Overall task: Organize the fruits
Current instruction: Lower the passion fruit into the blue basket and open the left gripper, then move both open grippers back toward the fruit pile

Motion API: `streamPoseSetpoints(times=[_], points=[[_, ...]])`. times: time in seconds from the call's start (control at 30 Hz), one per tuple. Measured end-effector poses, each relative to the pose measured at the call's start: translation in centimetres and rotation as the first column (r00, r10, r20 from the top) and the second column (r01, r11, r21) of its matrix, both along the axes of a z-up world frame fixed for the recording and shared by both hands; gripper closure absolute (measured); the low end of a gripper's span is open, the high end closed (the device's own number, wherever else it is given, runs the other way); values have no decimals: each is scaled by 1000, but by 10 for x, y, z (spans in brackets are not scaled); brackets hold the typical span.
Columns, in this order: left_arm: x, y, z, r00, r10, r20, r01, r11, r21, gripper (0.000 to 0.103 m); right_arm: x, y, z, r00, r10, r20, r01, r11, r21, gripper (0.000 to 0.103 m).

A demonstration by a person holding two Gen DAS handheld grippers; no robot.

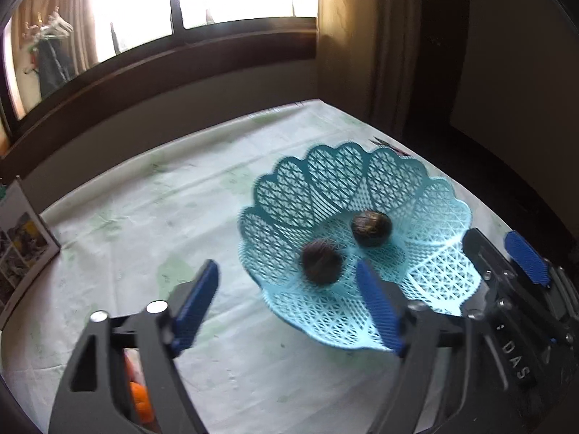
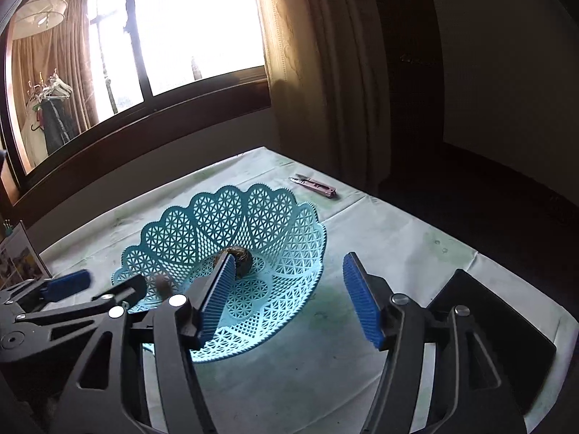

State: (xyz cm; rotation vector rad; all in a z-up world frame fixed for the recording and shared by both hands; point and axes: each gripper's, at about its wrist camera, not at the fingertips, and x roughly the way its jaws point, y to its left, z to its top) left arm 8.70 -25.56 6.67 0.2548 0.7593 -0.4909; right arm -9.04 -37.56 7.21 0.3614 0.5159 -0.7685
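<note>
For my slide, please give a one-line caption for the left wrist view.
Open left gripper above a light blue lattice basket holding two dark round fruits on a pale tablecloth.

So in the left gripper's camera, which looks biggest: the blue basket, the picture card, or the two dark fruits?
1. blue basket
2. picture card, partly cut off by the edge
3. near dark fruit and far dark fruit: about alike; nearness makes ranking unsure.
</note>
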Motion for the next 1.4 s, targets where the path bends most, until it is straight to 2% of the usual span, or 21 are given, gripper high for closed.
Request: streamPoseSetpoints(times=[0.1, 0.23, 0.4, 0.5, 0.97, 1.07, 1.4], points=[[-1, 5, 1, 1000, 13, 15, -13, 1000, 17, 15, 1, 0, -1, 1000, 4, -5, -4, 1000, 0, 39], [-4, 11, 3, 997, 48, 62, -51, 997, 55, 13, 2, 3, -1, 1000, 13, -9, -13, 1000, -7, 39], [-6, 19, 4, 994, 77, 73, -82, 994, 74, 12, 3, 6, -1, 1000, 21, -8, -22, 1000, -10, 38], [-9, 26, 7, 992, 94, 79, -100, 992, 75, 12, 4, 8, 0, 999, 32, -6, -32, 999, -18, 32], [-24, 74, 10, 974, 210, 85, -216, 973, 78, 10, 10, 31, 4, 986, 165, 32, -164, 985, -49, 31], [-26, 84, 8, 970, 232, 78, -238, 968, 82, 10, 12, 37, 4, 980, 198, 35, -196, 979, -58, 24], [-40, 126, 13, 955, 287, 75, -291, 955, 57, 10, 20, 54, 0, 968, 253, -4, -252, 963, -99, 24]])
